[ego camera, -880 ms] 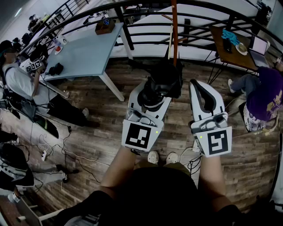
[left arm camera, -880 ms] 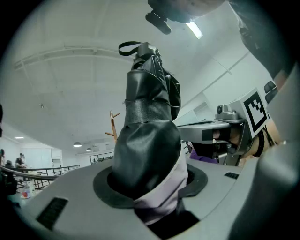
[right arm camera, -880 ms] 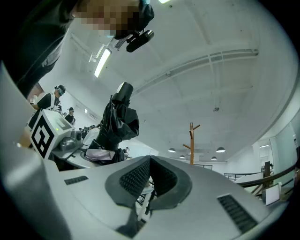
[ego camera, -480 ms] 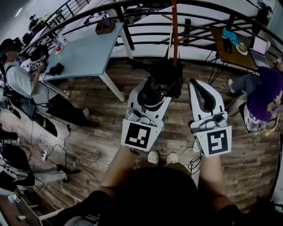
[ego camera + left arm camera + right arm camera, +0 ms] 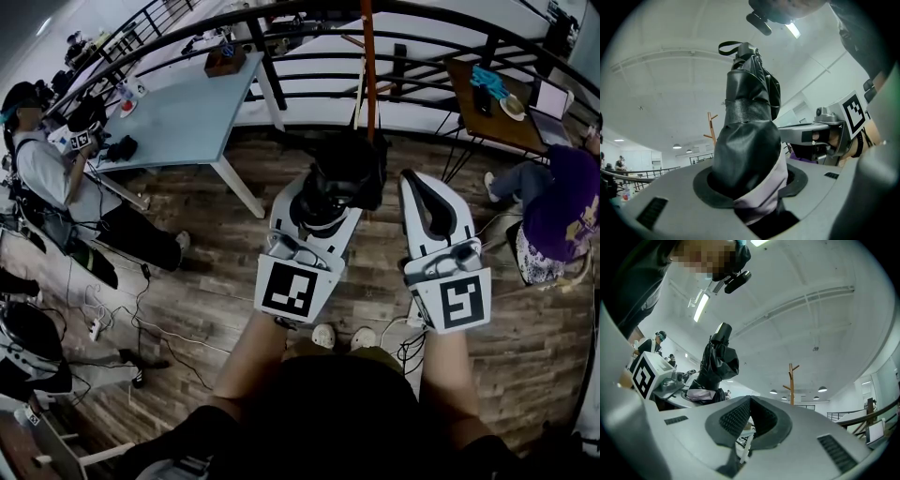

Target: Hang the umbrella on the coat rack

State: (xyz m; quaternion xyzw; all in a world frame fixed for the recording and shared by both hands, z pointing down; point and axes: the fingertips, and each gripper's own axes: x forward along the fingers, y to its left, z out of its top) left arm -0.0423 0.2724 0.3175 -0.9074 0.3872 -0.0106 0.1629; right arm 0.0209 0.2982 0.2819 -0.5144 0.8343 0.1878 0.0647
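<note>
1. Currently in the carrying step: the left gripper [image 5: 326, 199] clamps the folded black umbrella [image 5: 747, 140] upright; the right gripper [image 5: 422, 187] is closed and empty.
2. Next, I'd judge: reach the coat rack [image 5: 369, 56] ahead and loop the strap [image 5: 727, 45] over a peg.
</note>
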